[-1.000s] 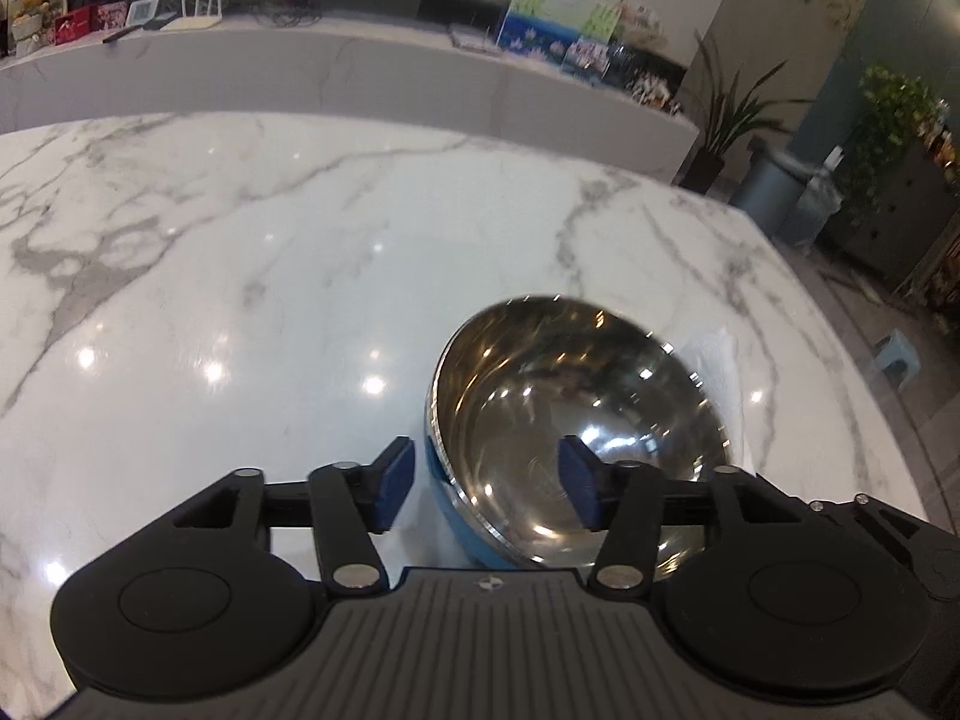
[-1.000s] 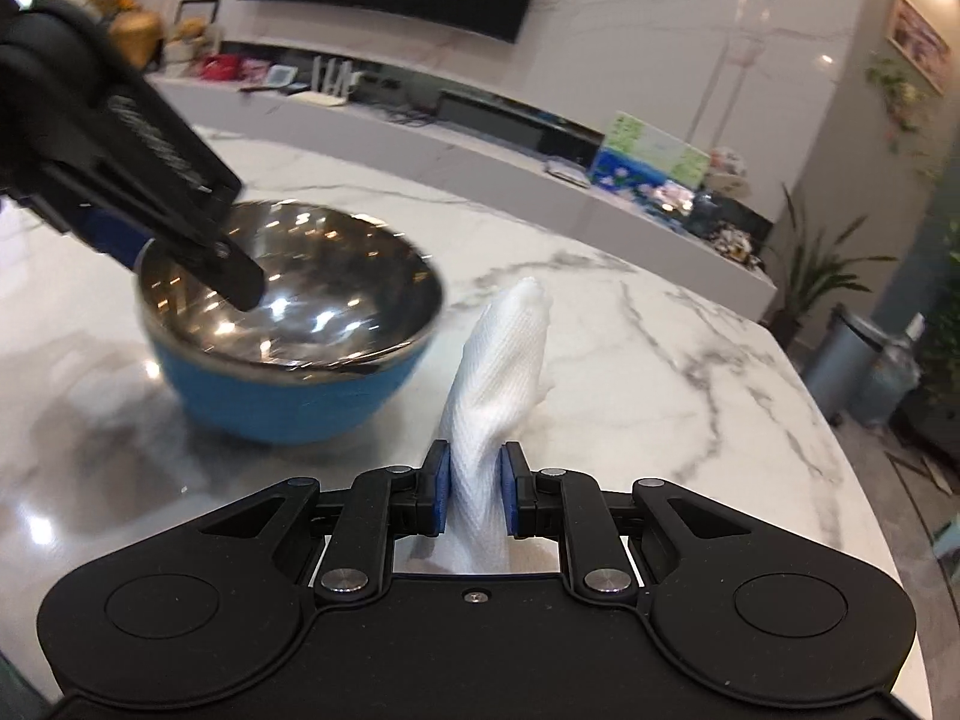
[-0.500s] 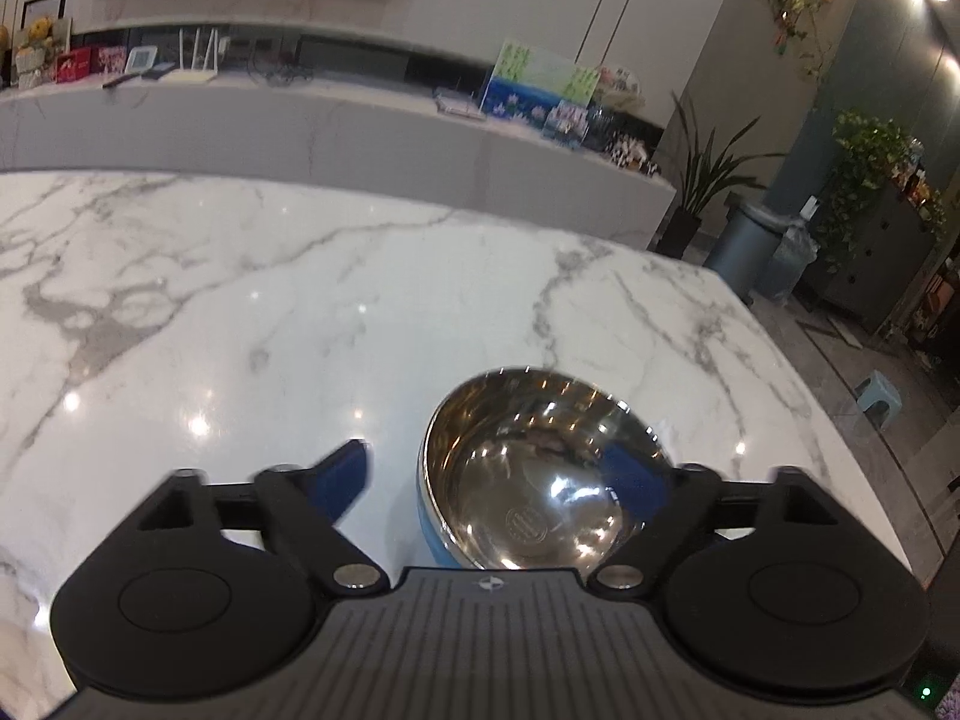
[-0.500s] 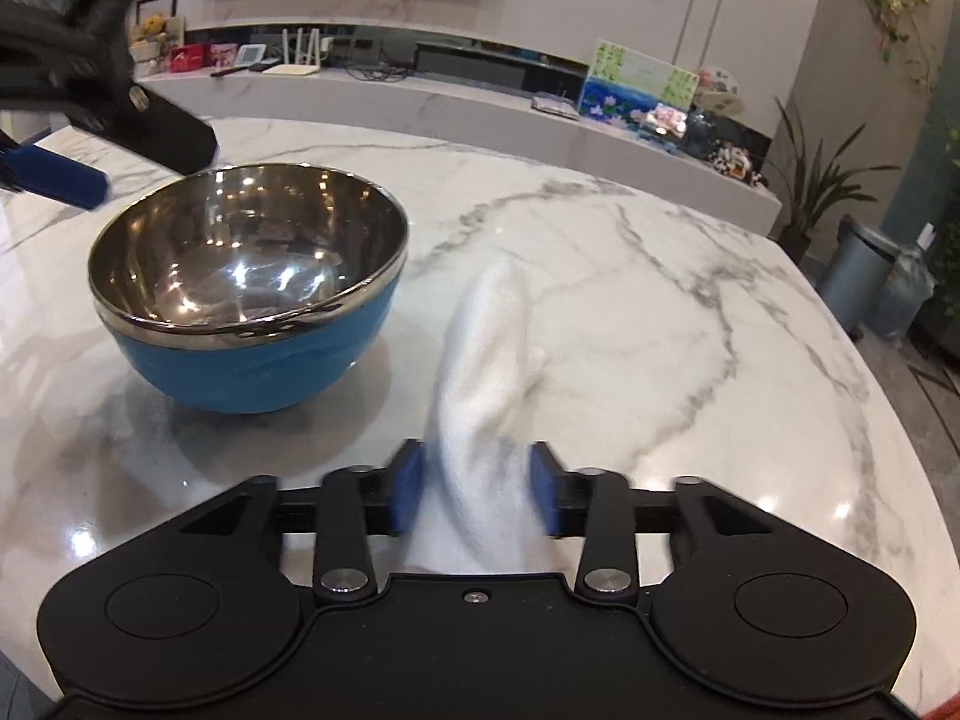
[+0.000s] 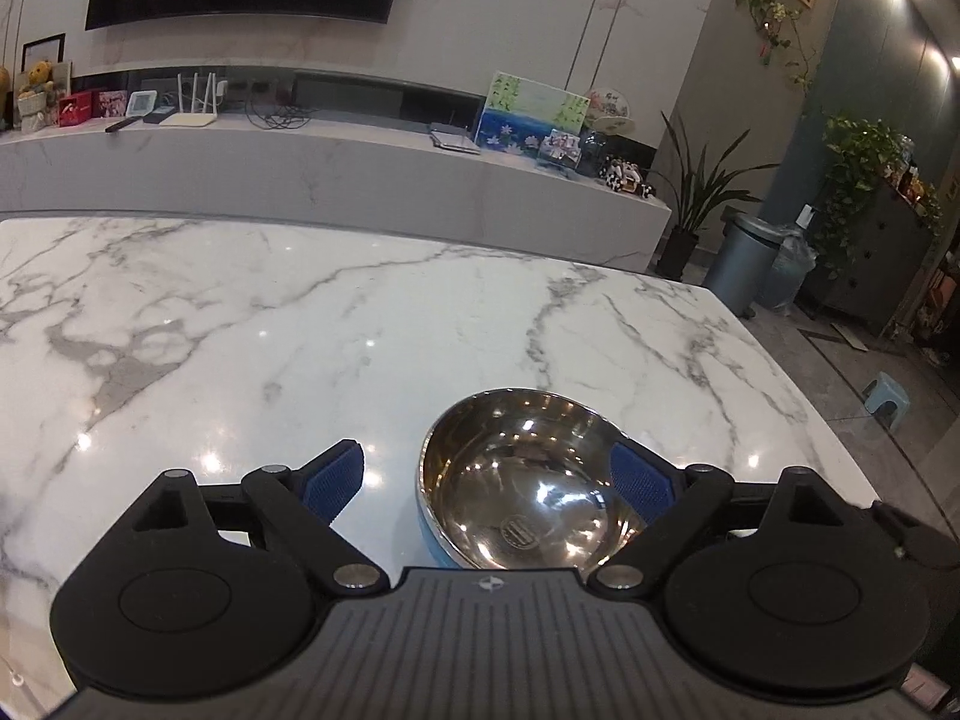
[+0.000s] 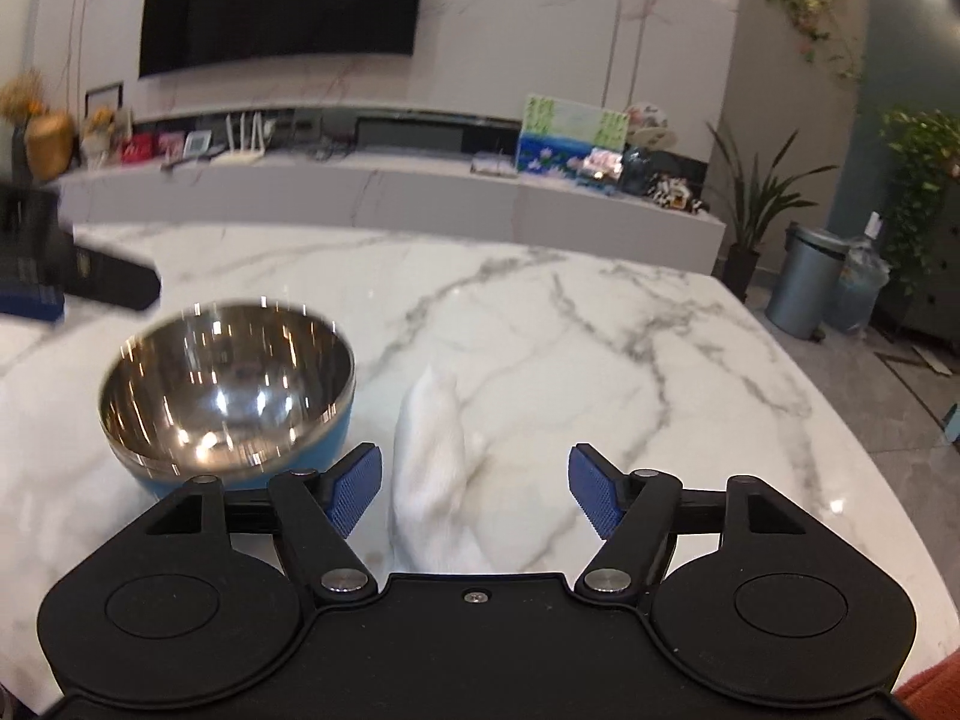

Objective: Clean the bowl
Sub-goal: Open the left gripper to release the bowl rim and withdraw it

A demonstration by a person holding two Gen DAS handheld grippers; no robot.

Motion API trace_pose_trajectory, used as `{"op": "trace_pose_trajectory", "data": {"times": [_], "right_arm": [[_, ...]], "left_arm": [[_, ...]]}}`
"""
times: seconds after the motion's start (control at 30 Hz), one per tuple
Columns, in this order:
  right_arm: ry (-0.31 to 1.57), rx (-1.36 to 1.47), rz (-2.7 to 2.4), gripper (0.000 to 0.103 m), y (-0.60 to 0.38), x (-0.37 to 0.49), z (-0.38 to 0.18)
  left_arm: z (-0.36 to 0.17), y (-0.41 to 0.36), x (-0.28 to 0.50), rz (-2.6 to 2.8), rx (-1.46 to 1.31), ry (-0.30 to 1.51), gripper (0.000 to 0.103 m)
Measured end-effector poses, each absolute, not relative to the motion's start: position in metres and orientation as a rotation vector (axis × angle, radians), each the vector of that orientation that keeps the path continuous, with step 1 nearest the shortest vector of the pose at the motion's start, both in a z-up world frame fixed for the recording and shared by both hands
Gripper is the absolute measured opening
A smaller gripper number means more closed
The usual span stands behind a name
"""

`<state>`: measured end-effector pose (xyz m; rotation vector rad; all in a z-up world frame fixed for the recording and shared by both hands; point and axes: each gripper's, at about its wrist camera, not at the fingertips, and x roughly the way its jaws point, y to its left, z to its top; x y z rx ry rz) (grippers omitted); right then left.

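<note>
You have just let go with both hands. A second ago your left gripper had its pads either side of the bowl's near rim; now its jaws stand fully wide, touching nothing, with the bowl just in front of and below them. Your right gripper was pinched on the cloth a second ago; its jaws are opening now, and the cloth lies loose between the pads, slumped on the table just right of the bowl and not pressed by either pad. The bowl sits upright on the table, its steel inside shiny with no dirt that I can see. With both tools released, this looks like the close of the wiping, so the task seems done or nearly so.
</note>
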<state>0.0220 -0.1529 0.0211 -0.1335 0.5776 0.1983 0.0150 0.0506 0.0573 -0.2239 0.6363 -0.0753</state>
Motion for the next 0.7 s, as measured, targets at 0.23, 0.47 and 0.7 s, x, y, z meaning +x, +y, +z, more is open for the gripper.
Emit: {"op": "trace_pose_trajectory", "data": {"times": [0.23,0.47,0.7], "right_arm": [[0.556,-0.095,0.178,0.068,-0.158,0.014,0.033],[0.577,-0.055,0.174,0.068,-0.164,0.011,0.035],[0.593,-0.065,0.180,0.068,-0.161,0.007,0.033]], "left_arm": [[0.058,0.035,0.005,-0.025,-0.125,0.635,0.090],[0.054,0.034,-0.004,-0.028,-0.139,0.626,0.090],[0.047,0.030,-0.008,-0.022,-0.132,0.657,0.090]]}}
